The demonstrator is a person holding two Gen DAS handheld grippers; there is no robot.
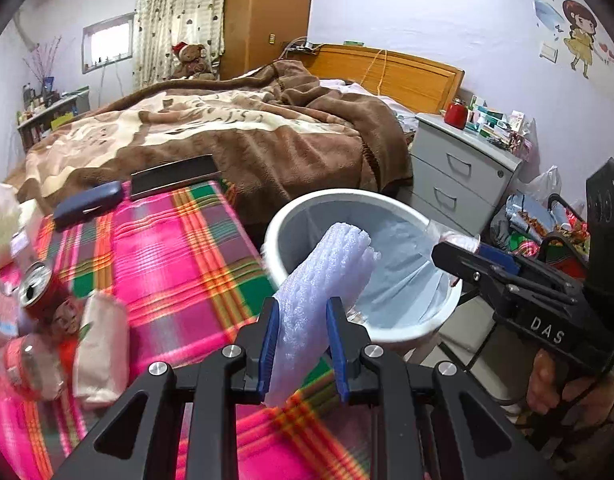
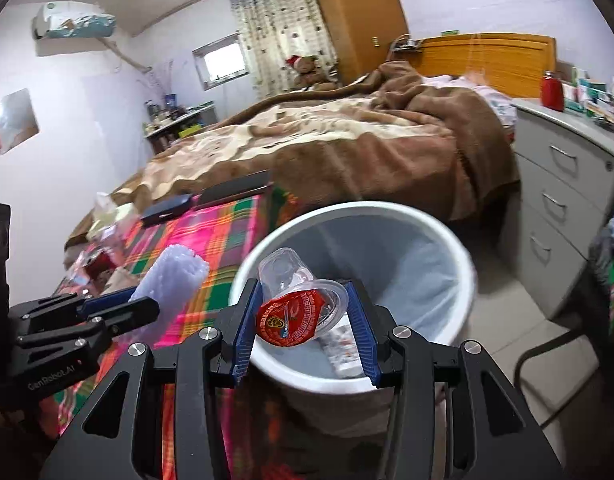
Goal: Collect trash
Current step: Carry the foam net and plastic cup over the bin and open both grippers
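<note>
My left gripper [image 1: 303, 344] is shut on a folded white foam sheet [image 1: 323, 296], held over the table edge with its tip reaching the white trash bin [image 1: 275, 240]. It also shows in the right wrist view [image 2: 171, 284]. My right gripper [image 2: 303, 328] is shut on a clear plastic cup with a peeled red foil lid [image 2: 295, 308], held above the bin's near rim [image 2: 347, 208]. The bin has a clear liner, and a wrapper [image 2: 343, 348] lies inside. The right gripper shows from the side in the left wrist view [image 1: 459, 256].
A table with a pink plaid cloth [image 1: 179, 264] carries an open red can [image 1: 37, 288], white packets [image 1: 101, 348], a blue case [image 1: 87, 204] and a dark box [image 1: 175, 176]. A bed with a brown blanket [image 1: 247, 132] stands behind. A grey drawer unit [image 1: 459, 176] is right of the bin.
</note>
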